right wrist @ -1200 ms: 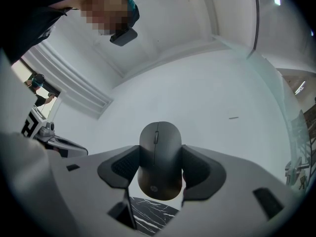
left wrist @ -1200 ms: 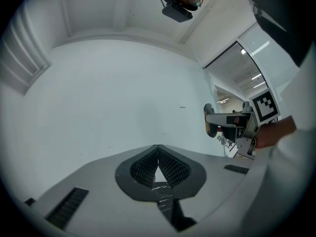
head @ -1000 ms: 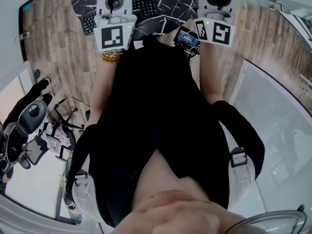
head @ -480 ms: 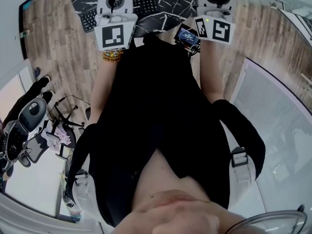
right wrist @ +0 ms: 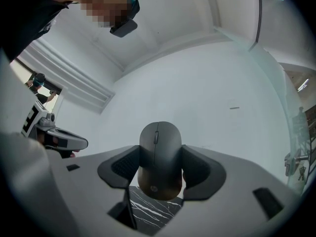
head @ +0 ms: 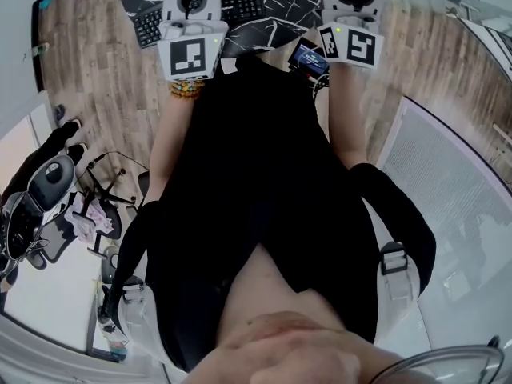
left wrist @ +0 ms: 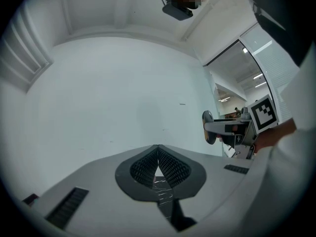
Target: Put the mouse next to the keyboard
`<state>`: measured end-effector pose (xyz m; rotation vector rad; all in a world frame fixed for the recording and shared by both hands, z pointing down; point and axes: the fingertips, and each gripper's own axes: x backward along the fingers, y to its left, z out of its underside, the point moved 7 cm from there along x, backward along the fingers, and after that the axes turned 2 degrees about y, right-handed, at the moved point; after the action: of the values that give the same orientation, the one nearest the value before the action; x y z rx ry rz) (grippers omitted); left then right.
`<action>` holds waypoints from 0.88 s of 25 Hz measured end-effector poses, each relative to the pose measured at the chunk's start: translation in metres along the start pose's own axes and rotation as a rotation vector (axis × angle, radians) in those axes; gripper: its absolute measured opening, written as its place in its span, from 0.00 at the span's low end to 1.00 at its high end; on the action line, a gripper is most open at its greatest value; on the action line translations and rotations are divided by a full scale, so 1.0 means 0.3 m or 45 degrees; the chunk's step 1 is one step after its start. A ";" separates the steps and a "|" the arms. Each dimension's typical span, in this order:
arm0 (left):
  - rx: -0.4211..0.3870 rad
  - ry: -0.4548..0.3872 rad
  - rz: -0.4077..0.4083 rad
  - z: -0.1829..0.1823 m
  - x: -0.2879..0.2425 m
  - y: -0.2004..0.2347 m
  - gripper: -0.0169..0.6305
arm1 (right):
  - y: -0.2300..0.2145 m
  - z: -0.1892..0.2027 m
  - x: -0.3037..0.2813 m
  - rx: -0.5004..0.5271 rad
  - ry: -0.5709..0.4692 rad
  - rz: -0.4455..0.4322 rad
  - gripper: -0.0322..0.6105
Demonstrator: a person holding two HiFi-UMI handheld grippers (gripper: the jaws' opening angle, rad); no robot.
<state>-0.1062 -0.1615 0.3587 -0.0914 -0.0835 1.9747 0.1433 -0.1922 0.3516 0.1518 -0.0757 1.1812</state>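
Mid-carry: right gripper [right wrist: 160, 176] jaws clamp the mouse [right wrist: 159, 152]; left gripper [left wrist: 158, 166] jaws pressed together, empty. Next move likely calls for lowering it beside the keyboard [head: 240, 5], frame's top.

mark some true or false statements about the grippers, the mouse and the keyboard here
1. The right gripper is shut on the mouse. True.
2. The left gripper holds a pen. False: its jaws are together with nothing between them.
3. The mouse is white. False: it is dark grey to black.
4. The keyboard lies on a black marbled desk top. True.
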 end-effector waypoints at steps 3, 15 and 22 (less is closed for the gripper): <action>0.003 0.009 -0.005 0.009 0.006 0.004 0.05 | 0.003 0.023 -0.006 -0.009 0.018 -0.004 0.48; 0.002 0.036 -0.022 0.030 0.035 0.022 0.05 | 0.016 0.143 -0.026 -0.035 0.136 -0.009 0.47; -0.003 0.043 -0.035 0.040 0.045 0.033 0.05 | 0.016 0.216 -0.037 -0.036 0.197 -0.009 0.48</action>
<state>-0.1217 -0.1532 0.3693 -0.1248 -0.0646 1.9453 0.1359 -0.2109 0.4145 0.0355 0.0443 1.1807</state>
